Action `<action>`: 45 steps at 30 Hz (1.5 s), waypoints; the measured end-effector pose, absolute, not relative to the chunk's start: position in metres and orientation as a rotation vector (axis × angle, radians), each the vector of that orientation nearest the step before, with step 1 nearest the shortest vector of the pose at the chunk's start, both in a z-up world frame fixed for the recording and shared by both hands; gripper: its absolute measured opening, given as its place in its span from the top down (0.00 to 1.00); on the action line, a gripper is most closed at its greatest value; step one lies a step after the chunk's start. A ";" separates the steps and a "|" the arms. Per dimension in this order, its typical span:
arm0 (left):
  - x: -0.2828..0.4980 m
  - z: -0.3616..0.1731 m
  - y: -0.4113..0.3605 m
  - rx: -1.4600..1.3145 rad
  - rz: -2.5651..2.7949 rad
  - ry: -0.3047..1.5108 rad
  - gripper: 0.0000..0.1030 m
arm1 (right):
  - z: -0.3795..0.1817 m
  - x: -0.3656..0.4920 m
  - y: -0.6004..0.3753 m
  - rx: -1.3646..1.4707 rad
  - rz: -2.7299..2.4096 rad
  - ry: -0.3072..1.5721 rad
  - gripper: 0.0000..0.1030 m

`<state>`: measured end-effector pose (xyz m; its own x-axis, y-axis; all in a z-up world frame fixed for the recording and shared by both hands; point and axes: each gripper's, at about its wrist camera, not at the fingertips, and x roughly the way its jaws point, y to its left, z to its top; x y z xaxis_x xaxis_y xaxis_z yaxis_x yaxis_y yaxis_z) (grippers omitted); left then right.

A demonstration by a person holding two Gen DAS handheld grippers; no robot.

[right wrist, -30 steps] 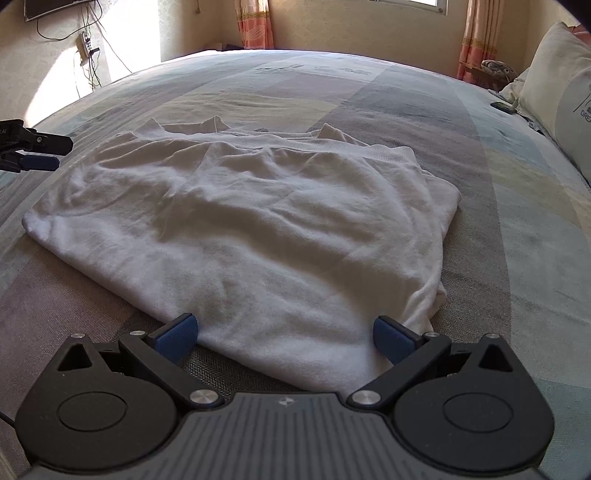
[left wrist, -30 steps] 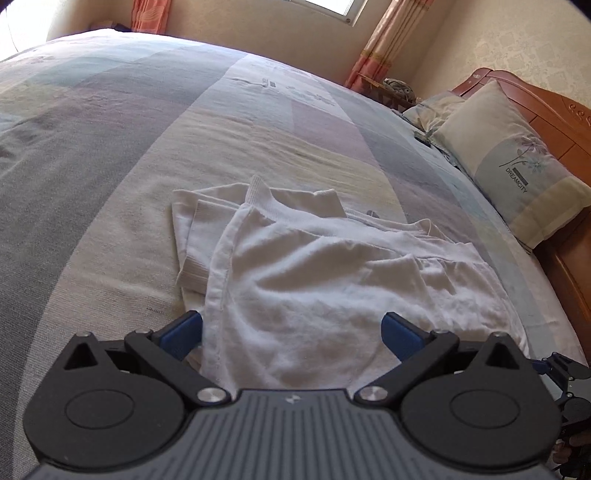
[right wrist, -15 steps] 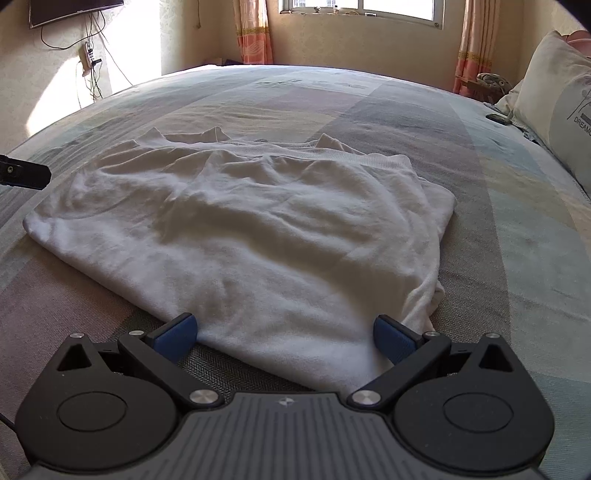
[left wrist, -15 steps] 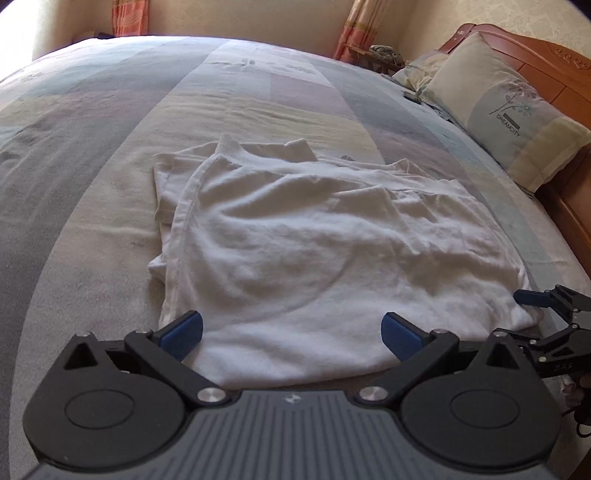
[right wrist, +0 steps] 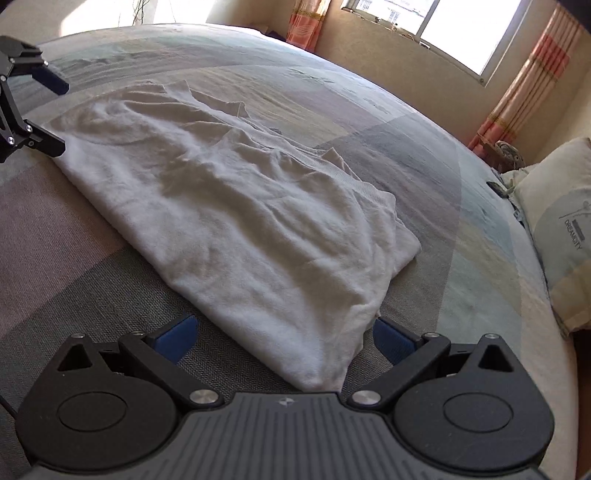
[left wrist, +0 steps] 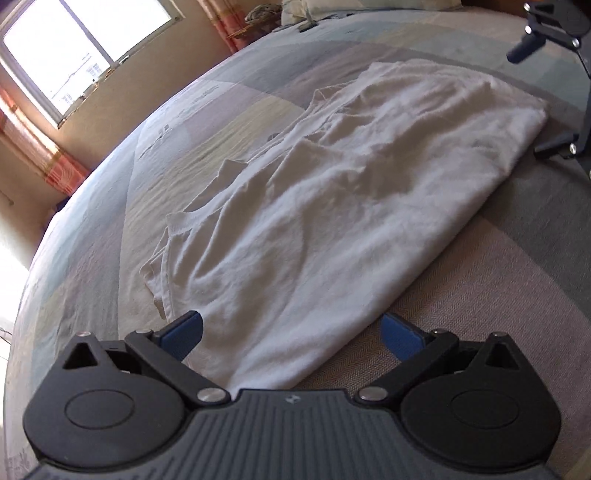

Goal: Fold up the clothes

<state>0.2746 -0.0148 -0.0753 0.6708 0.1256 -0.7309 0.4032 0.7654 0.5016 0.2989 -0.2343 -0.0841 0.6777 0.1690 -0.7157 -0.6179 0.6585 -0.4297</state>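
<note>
White cotton, one folded shirt [left wrist: 332, 206] lies wrinkled on the patchwork bed [left wrist: 517, 258] in the left wrist view, its near corner reaching in between the two blue-tipped fingers [left wrist: 183, 330] of the left gripper [left wrist: 291, 332], which are spread wide and hold nothing, while the right gripper [left wrist: 546, 92] shows at the far right corner of the shirt. In the right wrist view the same single shirt [right wrist: 240, 214] runs to the right gripper [right wrist: 282, 338], whose two fingers [right wrist: 175, 336] are also spread apart on either side of its near corner without pinching it; the left gripper [right wrist: 44, 110] stands spread at the shirt's far left end, and one pillow [right wrist: 557, 229] rests at the right edge beneath one window [right wrist: 454, 26] with two curtains [right wrist: 528, 77].
</note>
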 end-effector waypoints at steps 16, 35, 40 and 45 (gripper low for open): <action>0.278 -0.102 -0.082 1.167 -0.309 0.579 0.00 | -0.109 0.291 -0.153 -1.181 0.586 0.341 0.00; 0.296 -0.120 -0.078 1.297 -0.121 0.561 0.01 | -0.112 0.306 -0.169 -1.166 0.486 0.331 0.00; 0.294 -0.121 -0.052 1.326 -0.060 0.604 0.00 | -0.112 0.309 -0.165 -1.164 0.487 0.326 0.00; 0.296 -0.122 -0.034 1.315 0.007 0.652 0.01 | -0.114 0.321 -0.197 -1.155 0.405 0.389 0.00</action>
